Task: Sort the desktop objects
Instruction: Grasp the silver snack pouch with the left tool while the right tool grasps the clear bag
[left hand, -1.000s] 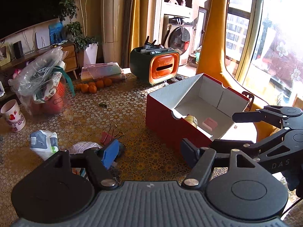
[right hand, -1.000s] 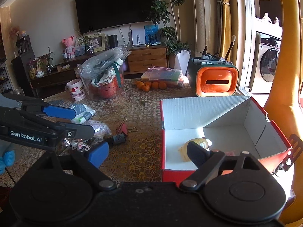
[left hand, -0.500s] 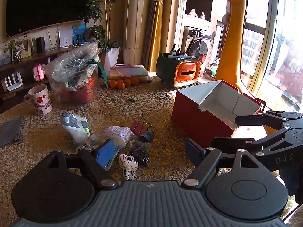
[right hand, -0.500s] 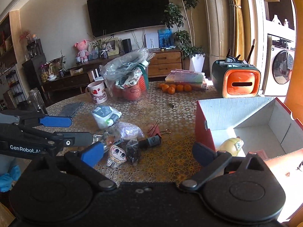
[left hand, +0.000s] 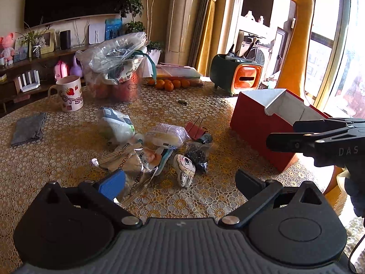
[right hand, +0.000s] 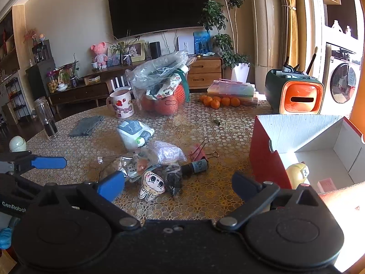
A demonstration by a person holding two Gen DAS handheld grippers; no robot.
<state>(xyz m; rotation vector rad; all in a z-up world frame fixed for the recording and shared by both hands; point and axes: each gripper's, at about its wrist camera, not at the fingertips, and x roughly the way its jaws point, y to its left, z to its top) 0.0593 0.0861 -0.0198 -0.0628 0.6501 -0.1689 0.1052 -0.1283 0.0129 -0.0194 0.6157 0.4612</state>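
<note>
A pile of small items lies mid-table: a white cartoon toy (left hand: 183, 170) (right hand: 151, 185), a black packet (left hand: 197, 157), a silver snack wrapper (left hand: 127, 162), a purple-printed packet (left hand: 166, 134), red binder clips (left hand: 194, 129) and a small dark bottle (right hand: 197, 165). My left gripper (left hand: 180, 182) hovers just short of the pile, its jaws opening, with nothing gripped. My right gripper (right hand: 178, 185) stands open beside it, also empty. To the right is the open red box (left hand: 255, 123) (right hand: 264, 157), which holds a yellow figure (right hand: 297, 173) and a pink block (right hand: 326, 183).
Behind the pile are a white tissue pack (left hand: 116, 125), a strawberry mug (left hand: 69, 93), a plastic bag of fruit (left hand: 116, 68), oranges (left hand: 168, 84) and a green-orange organizer (left hand: 237, 75). A grey cloth (left hand: 28, 129) and a glass bottle (right hand: 46, 118) sit at the left.
Both views have swung left, from the red box to the pile, which now sits between the fingers. The left jaws have spread much wider; the right jaws a little.
</note>
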